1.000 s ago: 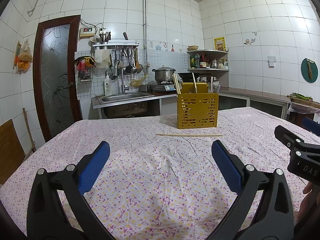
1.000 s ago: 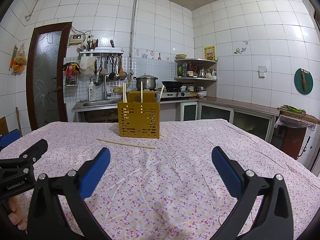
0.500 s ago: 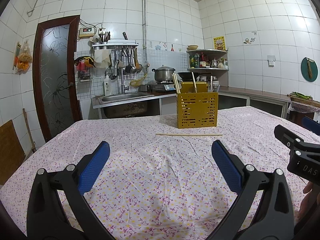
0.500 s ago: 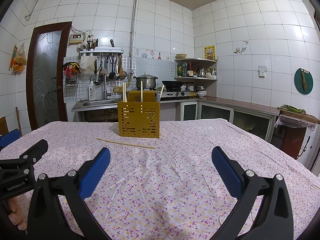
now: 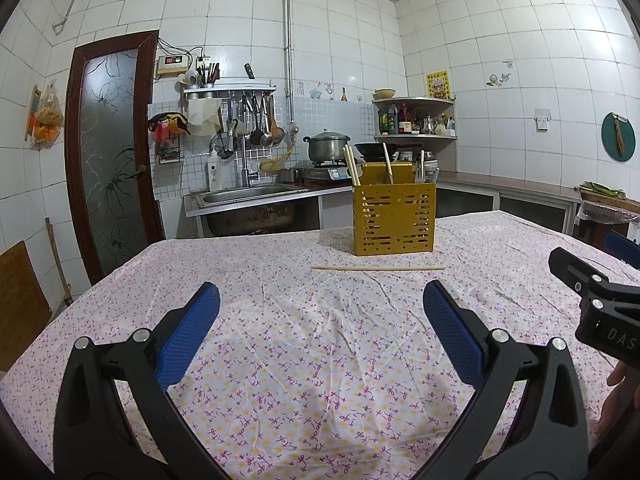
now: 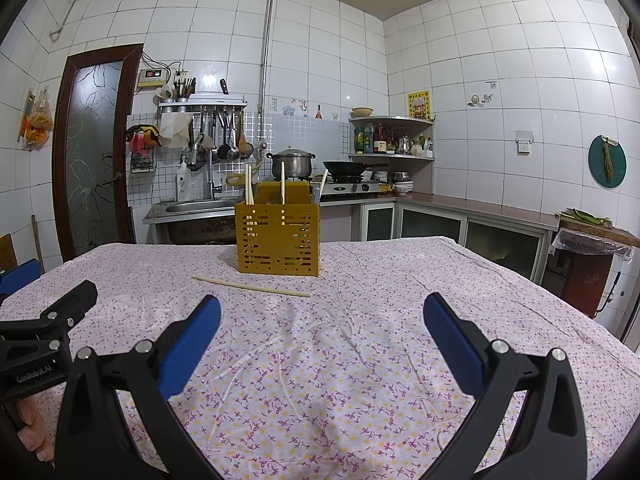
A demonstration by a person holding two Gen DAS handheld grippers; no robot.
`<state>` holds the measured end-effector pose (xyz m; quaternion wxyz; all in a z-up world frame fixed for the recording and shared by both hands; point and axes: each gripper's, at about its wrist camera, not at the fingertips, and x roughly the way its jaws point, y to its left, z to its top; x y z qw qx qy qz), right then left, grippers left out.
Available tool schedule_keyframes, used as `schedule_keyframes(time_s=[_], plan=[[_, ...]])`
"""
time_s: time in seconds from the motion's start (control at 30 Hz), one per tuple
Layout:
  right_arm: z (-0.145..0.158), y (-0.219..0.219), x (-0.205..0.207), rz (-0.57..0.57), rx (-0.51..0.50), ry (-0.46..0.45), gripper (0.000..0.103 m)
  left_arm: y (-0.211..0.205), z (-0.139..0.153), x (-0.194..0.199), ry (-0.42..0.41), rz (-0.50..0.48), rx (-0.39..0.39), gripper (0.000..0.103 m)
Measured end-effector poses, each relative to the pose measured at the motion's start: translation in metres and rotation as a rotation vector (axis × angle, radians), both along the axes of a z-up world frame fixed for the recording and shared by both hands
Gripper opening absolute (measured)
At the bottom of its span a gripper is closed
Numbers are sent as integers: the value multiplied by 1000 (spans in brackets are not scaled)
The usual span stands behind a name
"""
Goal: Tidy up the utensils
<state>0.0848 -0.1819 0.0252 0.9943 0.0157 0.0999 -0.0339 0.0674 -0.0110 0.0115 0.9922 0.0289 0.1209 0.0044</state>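
A yellow slotted utensil holder (image 5: 394, 219) (image 6: 278, 240) stands upright on the floral tablecloth, with chopsticks and other utensils poking out of its top. One pale wooden chopstick (image 5: 378, 267) (image 6: 251, 286) lies flat on the cloth just in front of it. My left gripper (image 5: 320, 332) hovers low over the near part of the table, open, with nothing between its blue pads. My right gripper (image 6: 322, 338) is likewise open and empty, well short of the chopstick. Each gripper shows at the edge of the other's view.
The table (image 5: 280, 352) is covered by a wrinkled flowered cloth. Behind it run a sink counter (image 5: 248, 196), a stove with a pot (image 6: 290, 162) and a wok, and a corner shelf of bottles. A dark door (image 5: 108, 152) stands at the left.
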Motion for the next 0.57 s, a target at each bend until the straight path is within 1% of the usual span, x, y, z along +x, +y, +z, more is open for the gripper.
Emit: schedule_keyframes(time_s=[0.57], plan=[[0, -1, 0, 0, -1, 0, 99, 3, -1, -1, -6, -18, 7, 98]])
